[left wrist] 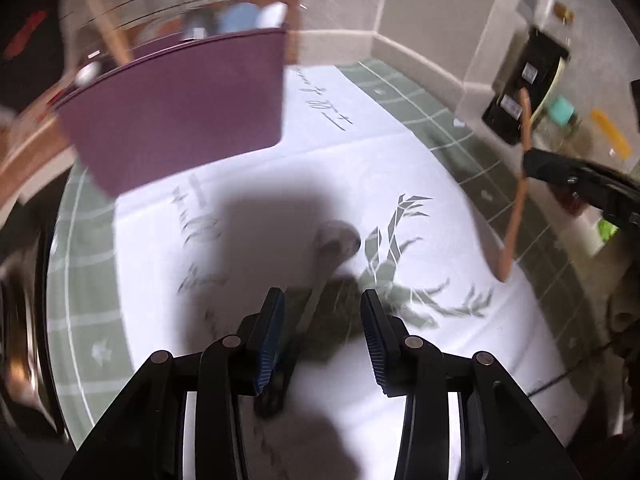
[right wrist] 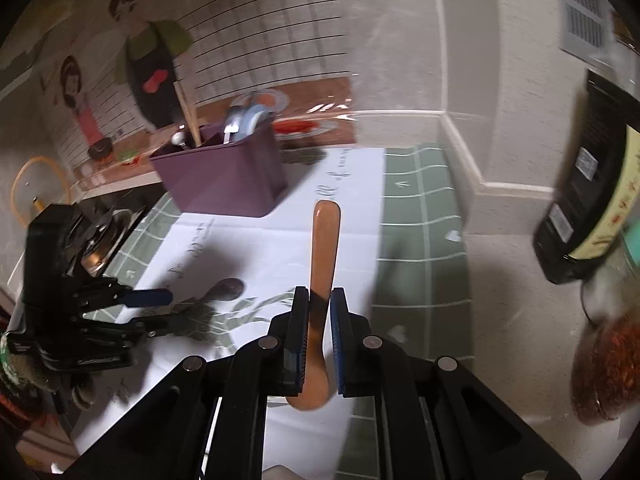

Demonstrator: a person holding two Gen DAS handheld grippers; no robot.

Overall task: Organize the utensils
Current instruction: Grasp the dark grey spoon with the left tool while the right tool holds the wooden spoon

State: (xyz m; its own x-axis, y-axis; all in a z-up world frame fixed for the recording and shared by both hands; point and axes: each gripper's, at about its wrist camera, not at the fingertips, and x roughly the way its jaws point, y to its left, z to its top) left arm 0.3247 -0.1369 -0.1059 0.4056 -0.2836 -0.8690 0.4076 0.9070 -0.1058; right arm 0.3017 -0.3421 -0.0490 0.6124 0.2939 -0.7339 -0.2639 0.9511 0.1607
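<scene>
Right gripper [right wrist: 320, 320] jaws clamp an orange spatula [right wrist: 325, 248]; left gripper [left wrist: 323, 322] jaws spread wide over a metal spoon [left wrist: 334, 248].

No legible text: handwritten script on the white cloth [left wrist: 320, 128] ahead of the left gripper [left wrist: 323, 312] is blurred.

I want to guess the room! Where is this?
Probably a kitchen counter: a purple utensil holder with spoons, a stove burner beside the mat, and a jar of red spice.
</scene>
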